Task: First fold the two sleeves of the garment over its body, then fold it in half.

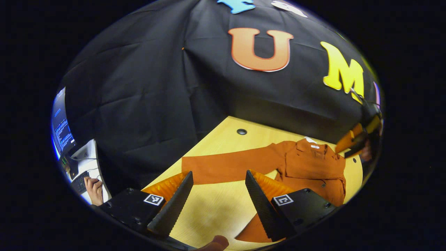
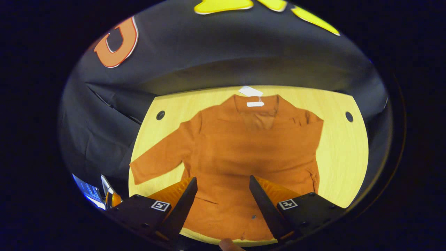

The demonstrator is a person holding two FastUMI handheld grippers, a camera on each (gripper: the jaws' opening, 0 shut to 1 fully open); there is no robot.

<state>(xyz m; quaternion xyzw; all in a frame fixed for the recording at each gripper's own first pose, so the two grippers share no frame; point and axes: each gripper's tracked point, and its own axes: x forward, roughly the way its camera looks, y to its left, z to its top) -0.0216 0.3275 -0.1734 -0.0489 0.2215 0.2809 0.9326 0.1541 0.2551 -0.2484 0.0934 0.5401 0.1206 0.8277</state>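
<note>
Rust-orange cloth lies flat on the pale wood table (image 1: 223, 146) in the left gripper view: the shirt (image 1: 313, 167) sits to the right, collar toward the black wall, and one sleeve (image 1: 230, 167) stretches straight out to the left across the tabletop. The left gripper (image 1: 218, 197) hovers above bare wood just this side of that sleeve, fingers wide apart with nothing between them. At the far right edge the other gripper (image 1: 352, 141) shows near the shirt's shoulder, too warped by the lens to read. Off to the left, a hand (image 1: 94, 190) rests at a keyboard (image 1: 80, 182) below a monitor (image 1: 62, 125). Over to the right gripper view: the shirt (image 2: 251, 153) is centred on the table (image 2: 345, 153), collar at the far edge with a white tag (image 2: 255, 104), the sleeve (image 2: 160, 157) angling out to the left, while the right side looks already folded in. The right gripper (image 2: 223, 198) hangs over the shirt's lower front, fingers spread apart and gripping nothing.
</note>
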